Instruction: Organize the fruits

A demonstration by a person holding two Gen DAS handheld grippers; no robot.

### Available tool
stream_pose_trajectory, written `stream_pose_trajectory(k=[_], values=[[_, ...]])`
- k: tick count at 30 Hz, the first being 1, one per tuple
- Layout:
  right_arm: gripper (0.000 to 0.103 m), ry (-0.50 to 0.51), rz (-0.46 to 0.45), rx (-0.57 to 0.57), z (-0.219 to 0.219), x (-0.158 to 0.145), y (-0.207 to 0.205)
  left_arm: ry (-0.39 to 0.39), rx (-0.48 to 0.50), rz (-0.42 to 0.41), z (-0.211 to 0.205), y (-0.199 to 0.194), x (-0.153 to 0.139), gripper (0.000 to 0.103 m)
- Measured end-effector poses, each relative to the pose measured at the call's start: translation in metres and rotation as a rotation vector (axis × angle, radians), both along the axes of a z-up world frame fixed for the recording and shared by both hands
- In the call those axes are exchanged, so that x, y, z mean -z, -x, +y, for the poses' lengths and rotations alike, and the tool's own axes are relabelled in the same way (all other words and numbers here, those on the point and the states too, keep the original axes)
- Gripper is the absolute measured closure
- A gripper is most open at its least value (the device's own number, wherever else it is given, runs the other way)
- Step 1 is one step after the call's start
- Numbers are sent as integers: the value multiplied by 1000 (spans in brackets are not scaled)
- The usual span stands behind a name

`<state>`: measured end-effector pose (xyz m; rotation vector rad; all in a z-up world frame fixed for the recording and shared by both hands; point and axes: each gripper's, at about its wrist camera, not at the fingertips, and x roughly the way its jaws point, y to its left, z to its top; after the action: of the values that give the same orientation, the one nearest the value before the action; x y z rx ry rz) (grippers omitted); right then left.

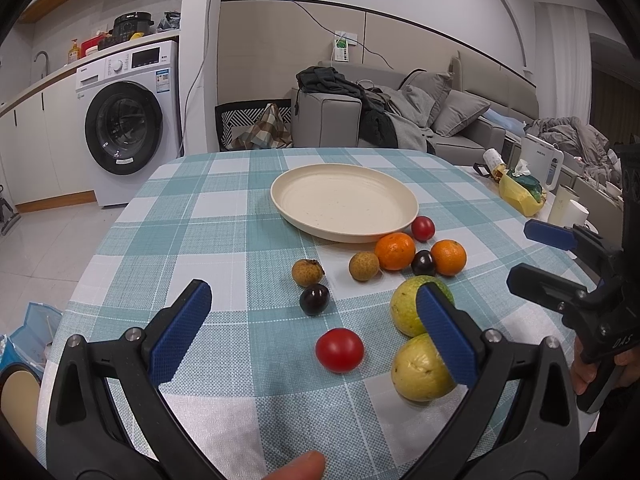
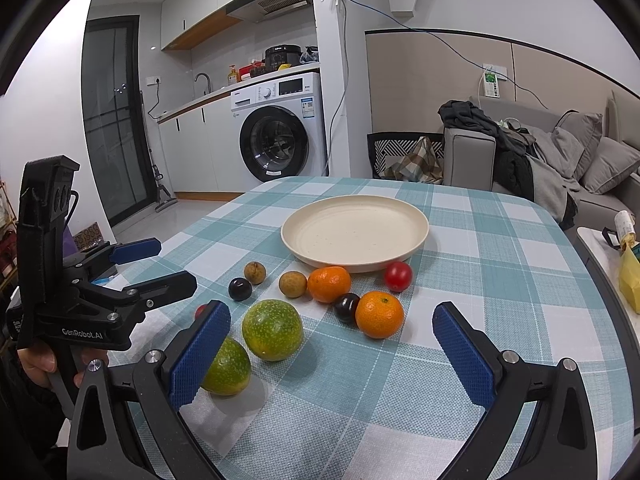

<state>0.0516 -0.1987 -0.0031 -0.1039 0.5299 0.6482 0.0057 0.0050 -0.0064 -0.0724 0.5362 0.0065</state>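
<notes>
A: Legend, as seen from beside the table. The cream plate sits bare in the middle of the checked tablecloth; every fruit lies on the cloth in front of it, none yet on it. Left gripper hovers low, fingers spread wide, holding nothing; the near red tomato lies between them. Right gripper likewise spread and empty.

B: And the rest of the fruit?

A: Two green-yellow guavas, the larger guava just beside the nearer guava, which is half hidden by the right gripper's blue pad. Two oranges, the near orange and the far orange, with a dark plum touching or nearly touching both; I cannot tell which from here. Two brown longans, a second plum and a second tomato close to the plate's rim.

B: How should the first pick go?

A: My judgement: take an outlying fruit first, such as the near tomato. Centre it between the pads, close gently since it is soft and round, lift straight, then set it down inside the rim so it does not roll off.
</notes>
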Motion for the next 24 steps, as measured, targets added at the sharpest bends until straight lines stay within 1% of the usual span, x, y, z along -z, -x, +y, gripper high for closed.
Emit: stream_pose_trajectory(k=[9, 11, 13, 19, 24], values=[[0, 4, 8, 25, -3, 1, -3, -8, -17, 0, -2, 3, 3, 1], [0, 14, 15, 40, -3, 1, -5, 8, 12, 8, -4, 3, 3, 1], [0, 29, 27, 50, -1, 2, -7, 5, 36, 29, -9, 3, 3, 1], [0, 89, 68, 38, 6, 2, -8, -50, 117, 81, -30, 4, 9, 1], [0, 95, 114, 5, 8, 3, -7, -85, 187, 117, -41, 4, 13, 1]])
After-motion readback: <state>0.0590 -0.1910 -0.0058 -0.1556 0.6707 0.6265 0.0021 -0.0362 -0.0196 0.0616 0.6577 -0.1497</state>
